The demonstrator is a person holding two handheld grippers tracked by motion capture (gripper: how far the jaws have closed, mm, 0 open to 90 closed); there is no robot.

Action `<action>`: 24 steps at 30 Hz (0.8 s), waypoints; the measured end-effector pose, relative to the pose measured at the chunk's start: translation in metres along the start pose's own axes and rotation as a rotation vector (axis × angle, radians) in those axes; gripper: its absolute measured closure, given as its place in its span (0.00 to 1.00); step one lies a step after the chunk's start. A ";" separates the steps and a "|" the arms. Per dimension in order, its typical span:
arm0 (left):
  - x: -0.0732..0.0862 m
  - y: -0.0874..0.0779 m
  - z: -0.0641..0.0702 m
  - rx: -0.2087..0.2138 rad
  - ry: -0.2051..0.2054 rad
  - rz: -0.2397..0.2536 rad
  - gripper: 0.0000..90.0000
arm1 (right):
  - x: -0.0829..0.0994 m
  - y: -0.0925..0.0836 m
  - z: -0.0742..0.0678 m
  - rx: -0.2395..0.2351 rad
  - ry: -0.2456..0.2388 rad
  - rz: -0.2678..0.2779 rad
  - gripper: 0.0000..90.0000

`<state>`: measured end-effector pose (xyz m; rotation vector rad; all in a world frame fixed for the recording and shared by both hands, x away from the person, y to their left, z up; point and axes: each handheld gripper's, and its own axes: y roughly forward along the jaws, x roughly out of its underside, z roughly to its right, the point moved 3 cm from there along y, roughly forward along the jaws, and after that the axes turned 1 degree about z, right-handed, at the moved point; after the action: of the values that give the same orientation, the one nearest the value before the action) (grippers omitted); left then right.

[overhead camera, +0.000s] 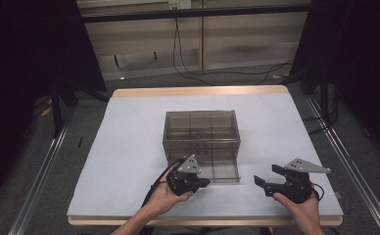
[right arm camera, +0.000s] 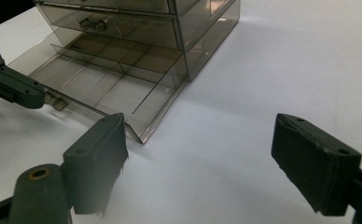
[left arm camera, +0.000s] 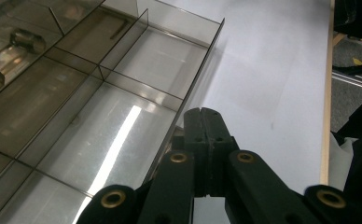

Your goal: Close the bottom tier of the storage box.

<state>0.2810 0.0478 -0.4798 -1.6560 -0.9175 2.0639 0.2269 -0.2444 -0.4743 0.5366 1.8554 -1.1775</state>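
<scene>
A smoky clear drawer cabinet (overhead camera: 201, 128) stands mid-table. Its bottom drawer (overhead camera: 219, 170) is pulled out toward me, split by dividers into several compartments (left arm camera: 100, 140) with nothing in them. My left gripper (overhead camera: 205, 182) is shut, its tip (left arm camera: 206, 114) against the outer side of the drawer's front wall (left arm camera: 202, 65); I see nothing between the jaws. In the right gripper view that left gripper (right arm camera: 37, 97) sits right over a small drawer handle (right arm camera: 58, 104). My right gripper (overhead camera: 268, 175) hovers open (right arm camera: 198, 158) over bare table, right of the drawer's corner (right arm camera: 139, 135).
The white table (overhead camera: 129, 147) has a wooden far edge (overhead camera: 198, 91). An upper drawer's handle (right arm camera: 91, 23) faces me. Cables (overhead camera: 188, 68) lie on the floor beyond, and metal rails (overhead camera: 41, 171) run along both sides.
</scene>
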 end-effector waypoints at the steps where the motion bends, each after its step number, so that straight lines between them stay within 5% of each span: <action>1: 0.001 0.001 0.000 0.005 -0.008 0.016 1.00 | 0.000 0.000 0.000 0.000 0.001 0.000 0.20; 7: 0.006 0.000 -0.001 0.008 0.002 -0.037 1.00 | 0.000 0.001 0.000 0.000 0.002 -0.003 0.20; 8: 0.007 0.002 -0.001 0.012 -0.006 -0.005 1.00 | 0.000 0.001 0.000 0.000 0.003 -0.004 0.20; 9: 0.007 0.000 -0.003 0.009 0.000 -0.044 1.00 | 0.000 0.001 0.000 0.000 0.003 -0.005 0.20; 10: 0.009 0.002 -0.003 0.002 -0.013 -0.013 1.00 | 0.000 0.001 0.000 -0.002 0.003 -0.006 0.20; 13: 0.011 0.001 -0.005 0.005 -0.010 -0.053 1.00 | 0.000 0.001 0.000 -0.003 0.001 -0.004 0.20; 24: 0.011 0.003 -0.006 0.010 -0.012 -0.043 1.00 | 0.000 0.002 0.000 -0.008 0.000 -0.011 0.20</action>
<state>0.2839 0.0542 -0.4906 -1.6062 -0.9374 2.0486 0.2283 -0.2435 -0.4755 0.5230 1.8647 -1.1771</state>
